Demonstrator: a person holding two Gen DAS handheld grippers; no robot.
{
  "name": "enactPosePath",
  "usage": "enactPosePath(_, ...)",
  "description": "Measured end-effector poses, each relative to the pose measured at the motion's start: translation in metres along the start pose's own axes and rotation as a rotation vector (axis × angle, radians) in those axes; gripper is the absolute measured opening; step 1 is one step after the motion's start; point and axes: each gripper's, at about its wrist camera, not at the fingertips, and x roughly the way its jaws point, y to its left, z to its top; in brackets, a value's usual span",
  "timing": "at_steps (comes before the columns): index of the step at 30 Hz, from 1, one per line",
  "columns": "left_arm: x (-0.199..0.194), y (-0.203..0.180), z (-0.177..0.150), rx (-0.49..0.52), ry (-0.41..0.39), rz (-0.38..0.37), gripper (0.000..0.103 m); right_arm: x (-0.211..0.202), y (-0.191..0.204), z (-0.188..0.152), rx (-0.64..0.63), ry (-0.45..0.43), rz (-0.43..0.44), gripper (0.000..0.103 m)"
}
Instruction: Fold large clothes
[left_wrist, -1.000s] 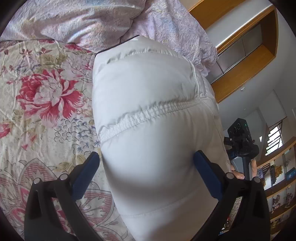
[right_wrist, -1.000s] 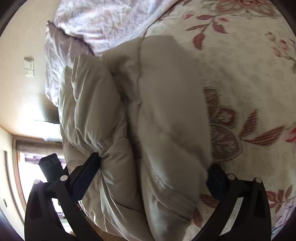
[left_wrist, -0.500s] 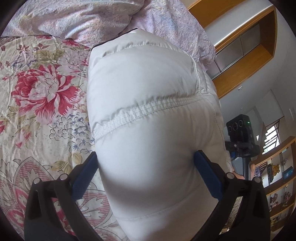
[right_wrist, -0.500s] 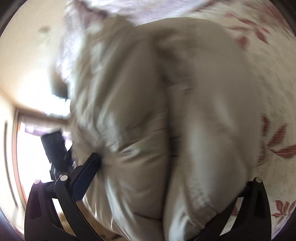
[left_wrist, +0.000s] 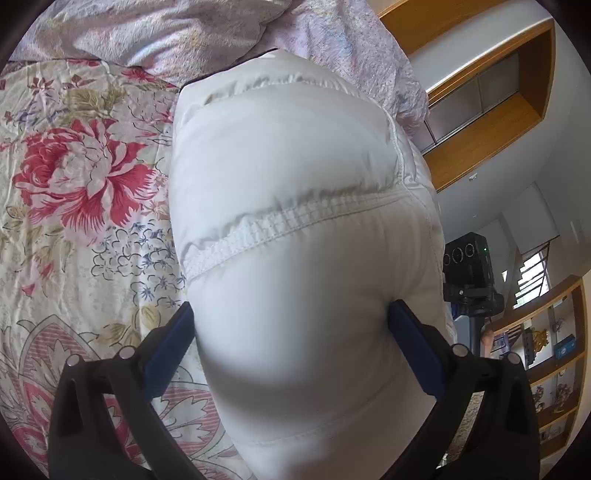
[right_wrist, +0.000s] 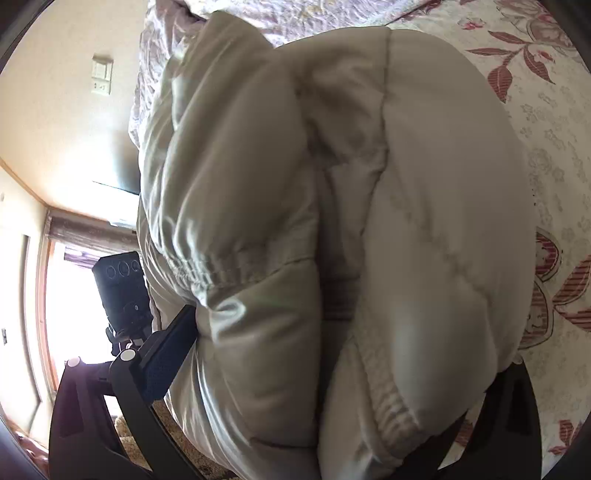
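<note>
Flowered bedding is covering the bed: a cream bedspread (left_wrist: 85, 229) printed with big red blossoms is lying under everything, and a pale lilac quilt (left_wrist: 229, 40) is bunching up along its far edge. Wooden shelving (left_wrist: 491, 122) is showing on the wall beyond the bed in the left wrist view, and a bright window (right_wrist: 70, 295) and a wall switch (right_wrist: 101, 75) are showing in the right wrist view.

A puffy white jacket (left_wrist: 295, 229) is sitting on the bedspread in a thick folded bundle, its far end reaching toward the quilt. A gathered elastic seam (left_wrist: 280, 221) is running across its top side.

The left gripper (left_wrist: 291, 332) is grasping the near end of the jacket, its two blue pads (left_wrist: 168, 350) pressing into the padding on either side, the fabric bulging out between them.

In the right wrist view the same jacket (right_wrist: 332, 240) is filling most of the frame, two padded layers lying one against the other with a dark crease between them. The right gripper (right_wrist: 332, 354) is spread wide around the bundle; one blue pad (right_wrist: 166, 354) is touching the jacket's left side, while the other finger is lying hidden behind the padding, so I cannot tell whether this gripper is squeezing or just resting against it.

A black camera (right_wrist: 122, 288) on a stand is standing beside the bed.
</note>
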Motion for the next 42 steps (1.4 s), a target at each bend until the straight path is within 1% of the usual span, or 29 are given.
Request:
enactPosePath(3,0.002,0.006,0.000,-0.017,0.006,-0.032,0.101,-0.002,-0.003,-0.001,-0.005,-0.011,0.002,0.102)
enactPosePath(4,0.002,0.008,-0.001,-0.027,0.005,-0.041,0.101,-0.012,-0.005,-0.009,-0.008,-0.013,0.006,0.102)
enactPosePath(7,0.002,0.010,-0.006,-0.046,-0.014,-0.059,0.101,-0.020,-0.012,-0.010,-0.012,-0.018,0.013,0.102)
enactPosePath(10,0.004,0.014,-0.009,-0.066,-0.002,-0.089,0.101,-0.020,-0.011,-0.008,-0.032,0.011,0.024,0.102)
enactPosePath(12,0.006,0.019,-0.009,-0.085,0.012,-0.116,0.101,-0.021,-0.010,-0.006,-0.051,0.015,0.028,0.102)
enactPosePath(15,0.008,0.019,-0.010,-0.091,0.010,-0.118,0.101,-0.017,-0.006,-0.002,-0.046,0.009,0.041,0.102)
enactPosePath(22,0.014,0.014,-0.007,-0.086,-0.002,-0.126,0.100,-0.012,-0.010,-0.003,-0.069,0.000,0.053,0.102)
enactPosePath(25,0.011,0.009,-0.008,-0.076,-0.012,-0.122,0.095,-0.004,-0.004,-0.010,-0.071,-0.015,0.061,0.102)
enactPosePath(27,0.009,0.004,-0.007,-0.064,-0.021,-0.119,0.090,-0.006,-0.003,-0.012,-0.075,-0.026,0.069,0.102)
enactPosePath(29,0.006,-0.001,-0.006,-0.044,-0.036,-0.112,0.087,-0.005,0.000,-0.013,-0.069,-0.039,0.081,0.101)
enactPosePath(31,0.003,-0.006,-0.002,-0.028,-0.052,-0.114,0.083,-0.007,0.005,-0.013,-0.083,-0.058,0.093,0.098)
enactPosePath(33,-0.005,-0.012,0.006,0.003,-0.087,-0.120,0.076,-0.009,0.014,-0.010,-0.092,-0.078,0.114,0.095)
enactPosePath(35,-0.014,-0.013,0.016,0.021,-0.121,-0.127,0.074,-0.010,0.025,-0.002,-0.106,-0.092,0.153,0.093)
enactPosePath(37,-0.026,-0.010,0.028,0.027,-0.161,-0.120,0.074,-0.006,0.036,0.006,-0.122,-0.098,0.168,0.093)
enactPosePath(39,-0.038,-0.003,0.039,0.032,-0.203,-0.101,0.074,0.004,0.054,0.020,-0.153,-0.101,0.175,0.093)
enactPosePath(42,-0.053,0.012,0.053,0.018,-0.243,-0.070,0.074,0.022,0.073,0.043,-0.178,-0.100,0.180,0.093)
